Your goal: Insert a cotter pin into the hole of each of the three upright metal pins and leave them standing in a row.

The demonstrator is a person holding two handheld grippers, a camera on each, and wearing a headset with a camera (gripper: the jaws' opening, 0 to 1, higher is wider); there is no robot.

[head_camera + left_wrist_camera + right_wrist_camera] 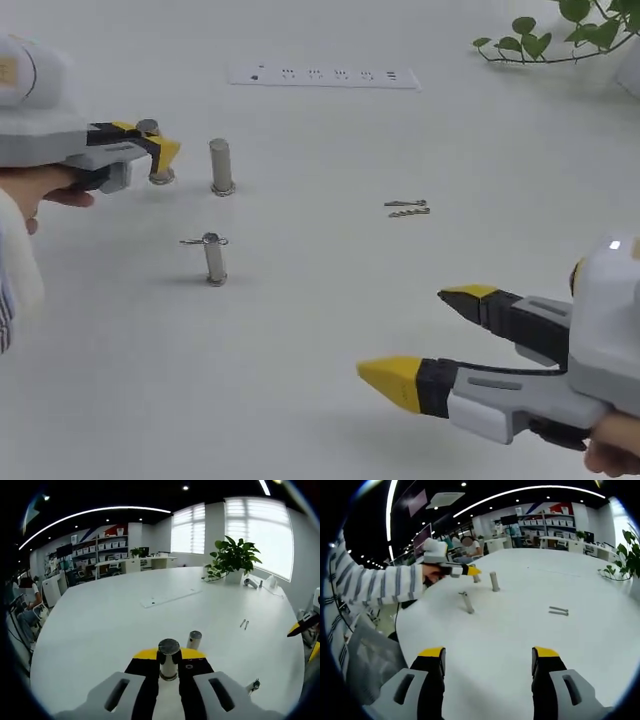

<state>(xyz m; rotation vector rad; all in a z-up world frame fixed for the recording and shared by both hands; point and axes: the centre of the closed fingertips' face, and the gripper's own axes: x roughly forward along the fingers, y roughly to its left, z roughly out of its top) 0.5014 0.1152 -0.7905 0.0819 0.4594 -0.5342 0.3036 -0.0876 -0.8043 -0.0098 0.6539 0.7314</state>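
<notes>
Three upright metal pins stand on the white table (320, 400). My left gripper (158, 150) is shut on the far-left pin (153, 150); in the left gripper view that pin (169, 657) sits tight between the jaws of the left gripper (169, 653). A bare second pin (221, 166) stands just right of it. The nearer third pin (214, 260) has a cotter pin (204, 240) through its top. Two loose cotter pins (406, 208) lie mid-table. My right gripper (425, 337) hovers open at the front right, with nothing between its jaws in the right gripper view (490, 652).
A white power strip (322, 76) lies flat at the back of the table. A potted plant (560, 35) trails leaves at the back right corner. A person's striped sleeve (380, 587) reaches in from the left.
</notes>
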